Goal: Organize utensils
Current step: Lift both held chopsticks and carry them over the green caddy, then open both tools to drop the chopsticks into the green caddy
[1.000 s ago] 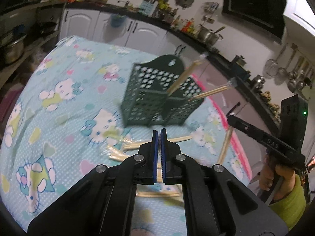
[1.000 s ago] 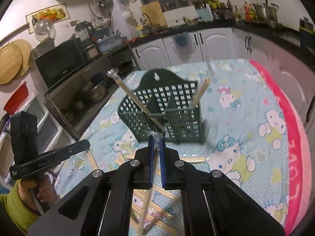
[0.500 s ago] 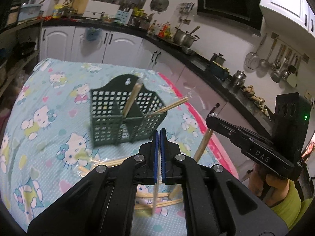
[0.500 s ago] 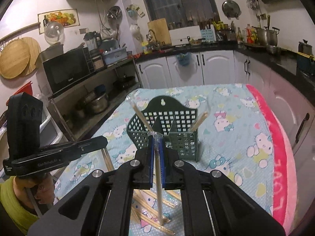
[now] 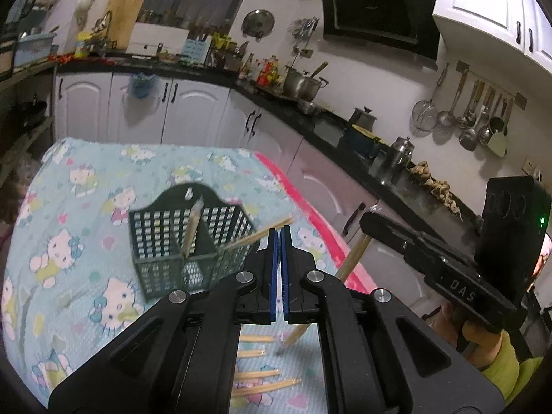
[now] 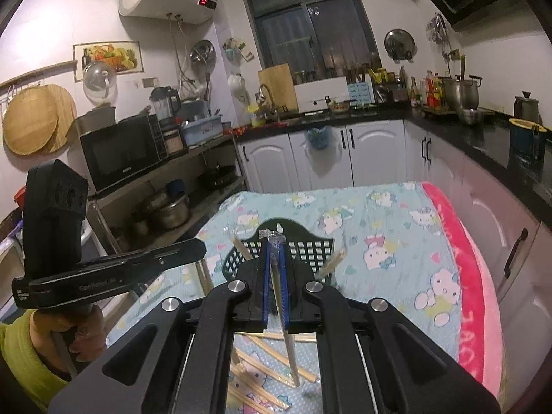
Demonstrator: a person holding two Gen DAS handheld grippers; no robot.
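Observation:
A dark green perforated basket [image 5: 162, 241] [image 6: 310, 245] stands on the table with two chopsticks [image 5: 193, 227] leaning in its compartments. My right gripper [image 6: 274, 245] [image 5: 365, 219] is shut on a plastic-wrapped chopstick [image 6: 288, 338] that hangs down, lifted off the table. My left gripper [image 5: 280, 238] [image 6: 201, 246] is shut. The right wrist view shows a chopstick [image 6: 203, 276] hanging from its tip; in its own view that stick is hidden. Several loose chopsticks [image 5: 258, 374] [image 6: 262, 352] lie on the cloth below both grippers, nearer than the basket.
The table wears a light blue cartoon-cat cloth [image 5: 86, 207] with a pink border [image 6: 459, 258] along its right side. Black kitchen counters [image 5: 396, 179] run behind and to the right. A shelf with pots [image 6: 165, 207] stands at the left. A hand [image 6: 65, 324] grips each gripper handle.
Both grippers have risen from the table, each with its chopstick, and tipped up toward level. The basket now sits lower and smaller in both views.

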